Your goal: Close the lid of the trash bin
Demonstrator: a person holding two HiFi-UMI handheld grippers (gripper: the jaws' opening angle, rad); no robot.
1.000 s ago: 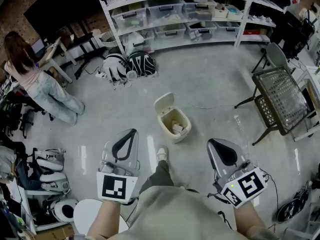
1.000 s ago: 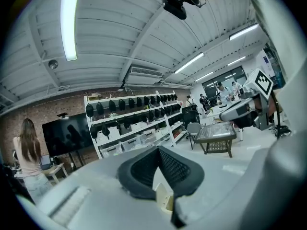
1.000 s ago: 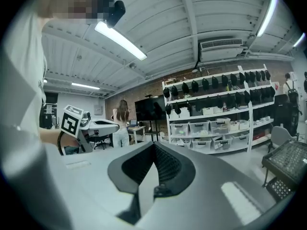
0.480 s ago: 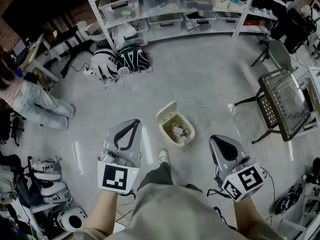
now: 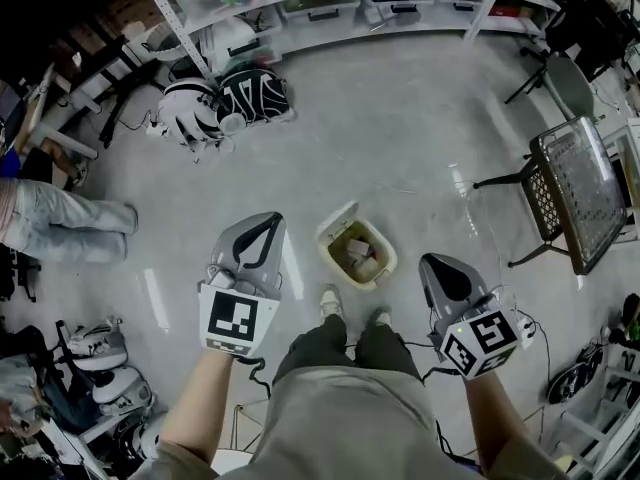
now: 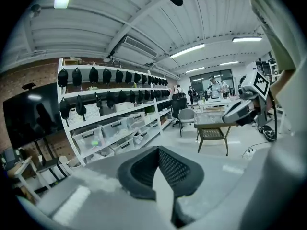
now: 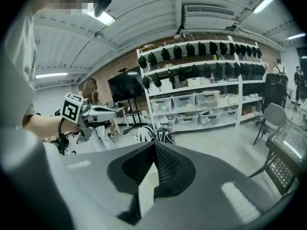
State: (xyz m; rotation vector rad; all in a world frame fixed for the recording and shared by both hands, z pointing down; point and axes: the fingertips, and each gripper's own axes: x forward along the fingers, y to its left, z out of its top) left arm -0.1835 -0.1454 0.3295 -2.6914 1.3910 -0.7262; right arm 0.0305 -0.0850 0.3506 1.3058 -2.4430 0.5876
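Observation:
A small cream trash bin [image 5: 371, 267] stands on the grey floor just ahead of the person's shoes, with crumpled rubbish inside. Its lid [image 5: 336, 219] is tipped back open at the bin's far left side. My left gripper [image 5: 268, 220] hovers left of the bin, shut and holding nothing. My right gripper [image 5: 432, 264] hovers to the bin's right, also shut and holding nothing. Neither touches the bin. In the left gripper view the left gripper [image 6: 157, 148] points level at shelves, as does the right gripper [image 7: 154, 144] in its own view; the bin is hidden in both.
A wire-mesh table [image 5: 581, 192] and a round-seat chair [image 5: 565, 80] stand to the right. Black-and-white bags [image 5: 222, 103] lie by the shelving [image 5: 300, 8] at the back. Another person's legs [image 5: 60, 230] are at the left. Cables [image 5: 528, 328] trail at the right.
The bin has come closer to the person's feet and lower in the head view as the person stepped forward. Both grippers keep the same shut pose either side of it.

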